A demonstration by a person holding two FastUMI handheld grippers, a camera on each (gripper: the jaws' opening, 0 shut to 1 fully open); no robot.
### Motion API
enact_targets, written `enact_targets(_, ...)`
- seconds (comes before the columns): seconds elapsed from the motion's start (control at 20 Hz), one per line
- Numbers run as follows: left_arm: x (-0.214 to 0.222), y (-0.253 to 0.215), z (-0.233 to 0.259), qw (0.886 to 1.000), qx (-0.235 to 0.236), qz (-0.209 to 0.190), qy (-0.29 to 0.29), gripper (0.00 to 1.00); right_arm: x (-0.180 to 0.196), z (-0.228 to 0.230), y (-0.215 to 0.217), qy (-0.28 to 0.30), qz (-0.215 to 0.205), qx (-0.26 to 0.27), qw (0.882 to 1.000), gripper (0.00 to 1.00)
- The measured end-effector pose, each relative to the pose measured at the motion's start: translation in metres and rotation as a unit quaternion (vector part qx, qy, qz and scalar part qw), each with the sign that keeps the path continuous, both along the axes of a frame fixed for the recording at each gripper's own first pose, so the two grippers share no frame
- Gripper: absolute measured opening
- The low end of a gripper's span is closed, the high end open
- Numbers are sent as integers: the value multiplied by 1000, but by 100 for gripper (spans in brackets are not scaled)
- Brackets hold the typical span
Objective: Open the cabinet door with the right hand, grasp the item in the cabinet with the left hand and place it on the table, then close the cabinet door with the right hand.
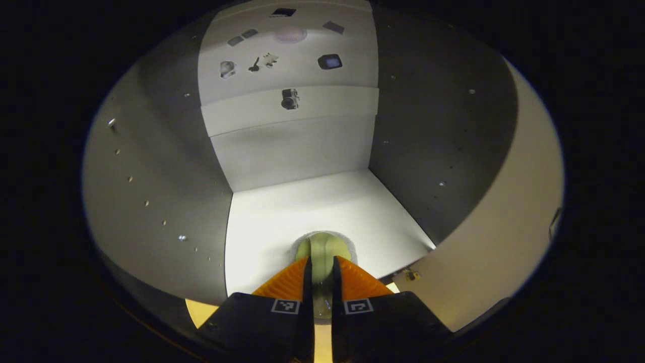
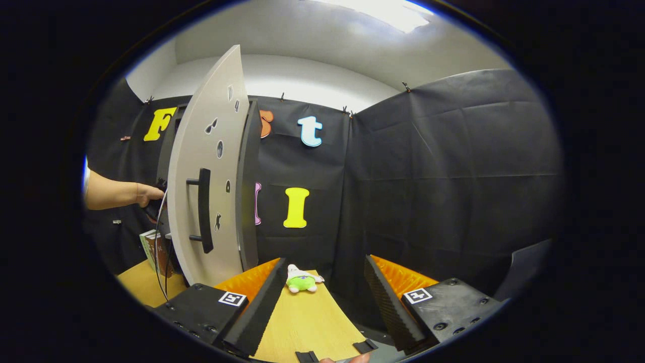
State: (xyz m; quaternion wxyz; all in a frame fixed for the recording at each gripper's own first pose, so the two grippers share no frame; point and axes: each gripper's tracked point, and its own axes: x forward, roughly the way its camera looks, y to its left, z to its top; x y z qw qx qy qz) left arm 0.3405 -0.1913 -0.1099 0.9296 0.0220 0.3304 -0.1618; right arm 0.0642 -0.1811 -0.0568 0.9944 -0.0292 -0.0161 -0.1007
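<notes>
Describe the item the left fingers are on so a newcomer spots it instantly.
Look into the open cabinet, at its white floor near the front edge. A small, rounded, pale yellow-green item sits there, with the left gripper closed around it. It is the sole coloured thing inside.

The left gripper reaches into the cabinet, its two fingers drawn close together on either side of a pale yellow-green rounded item. The item rests on the cabinet's white floor panel, close to the panel's front edge. Whether both fingers actually press on the item cannot be confirmed. Grey side walls rise to either side of the panel. Above the panel's far edge, the white back wall carries several small dark stickers.
</notes>
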Motion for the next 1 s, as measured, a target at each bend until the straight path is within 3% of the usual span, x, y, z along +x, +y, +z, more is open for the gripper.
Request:
enact_targets(0.2,-52,21,-4,1000,-24,1,-12,18,5,2,24,-2,23,9,1000,97)
enact_targets(0.4,-101,43,-26,999,-11,1,-31,18,9,5,43,-9,39,16,999,97)
enact_targets(0.65,-164,45,-81,999,-20,15,-26,17,14,4,58,-3,50,28,998,97)
enact_targets(1.0,-230,6,-191,1000,-27,5,7,17,15,2,54,5,37,44,998,97)
